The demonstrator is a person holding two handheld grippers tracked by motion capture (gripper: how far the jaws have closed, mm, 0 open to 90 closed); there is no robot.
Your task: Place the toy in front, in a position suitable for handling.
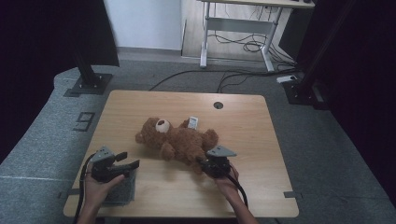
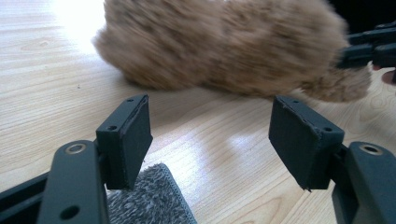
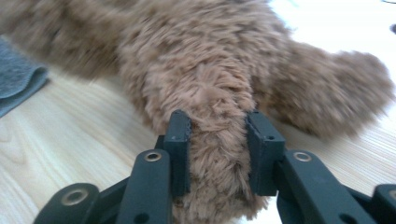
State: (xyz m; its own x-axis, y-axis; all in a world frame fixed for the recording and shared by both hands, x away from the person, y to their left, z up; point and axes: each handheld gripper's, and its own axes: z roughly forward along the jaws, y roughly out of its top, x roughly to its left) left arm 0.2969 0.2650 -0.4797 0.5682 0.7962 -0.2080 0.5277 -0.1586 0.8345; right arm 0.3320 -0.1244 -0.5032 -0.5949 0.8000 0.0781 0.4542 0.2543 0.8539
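A brown teddy bear [image 1: 180, 140] lies on its back in the middle of the wooden table [image 1: 243, 121], head to the left, a white tag [image 1: 193, 122] by its far side. My right gripper [image 1: 201, 164] is shut on the bear's near leg [image 3: 219, 140]; both pads press into the fur. My left gripper [image 1: 130, 161] stands open at the table's front left, jaws pointing right toward the bear [image 2: 224, 46], with bare wood between its pads [image 2: 135, 135]. The right gripper's black jaws [image 2: 369, 49] show at the bear's leg in the left gripper view.
A grey cloth [image 1: 120, 189] lies under the left hand at the front left edge; its corner [image 2: 149, 200] sits below the left jaws. A round cable hole [image 1: 218, 105] marks the table's far side. Beyond the table stand a desk frame and floor cables.
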